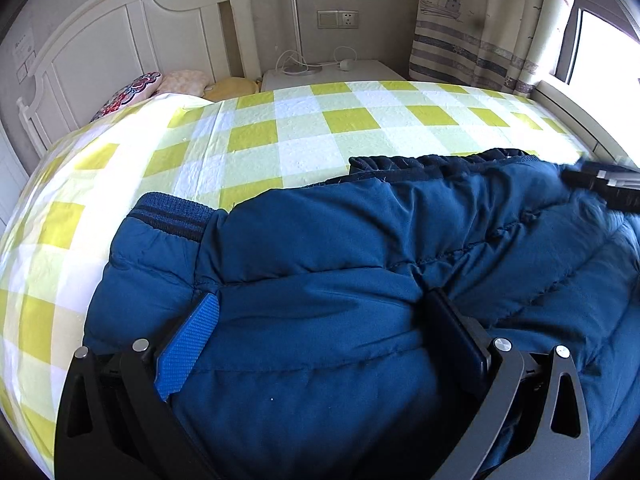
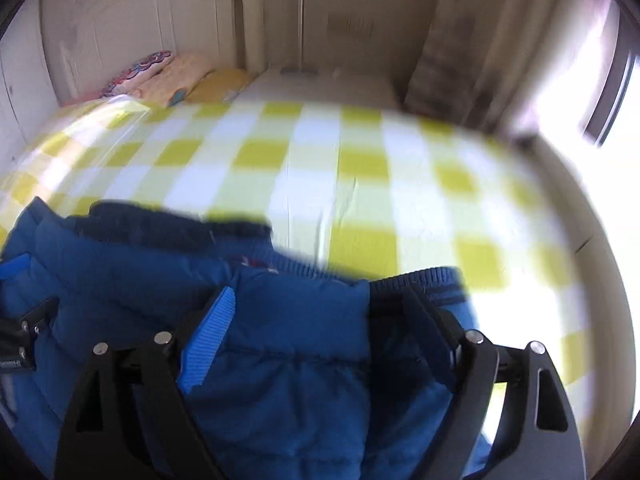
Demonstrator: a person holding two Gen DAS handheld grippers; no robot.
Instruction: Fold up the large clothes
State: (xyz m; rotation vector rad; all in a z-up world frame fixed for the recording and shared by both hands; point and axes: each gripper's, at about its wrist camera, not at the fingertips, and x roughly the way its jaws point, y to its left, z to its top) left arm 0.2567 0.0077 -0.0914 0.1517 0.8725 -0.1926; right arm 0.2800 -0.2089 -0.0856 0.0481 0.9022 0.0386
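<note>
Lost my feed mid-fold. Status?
Left tongs and right tongs spread wide, blue puffer jacket bulging between the fingers. Jacket on checked bedspread. Nothing in the way.

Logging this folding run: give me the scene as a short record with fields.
garment: blue puffer jacket, quilted, lying on the bed
surface: bed with yellow-and-white checked sheet
left gripper: fingers spread wide with jacket fabric bulging between them; firm grip cannot be told
right gripper: fingers spread around jacket fabric near a ribbed cuff; view blurred
visible cuff, left view: ribbed cuff at the jacket's left edge
head of bed: white headboard, pillows
beyond the bed: nightstand, patterned curtain, window
</note>
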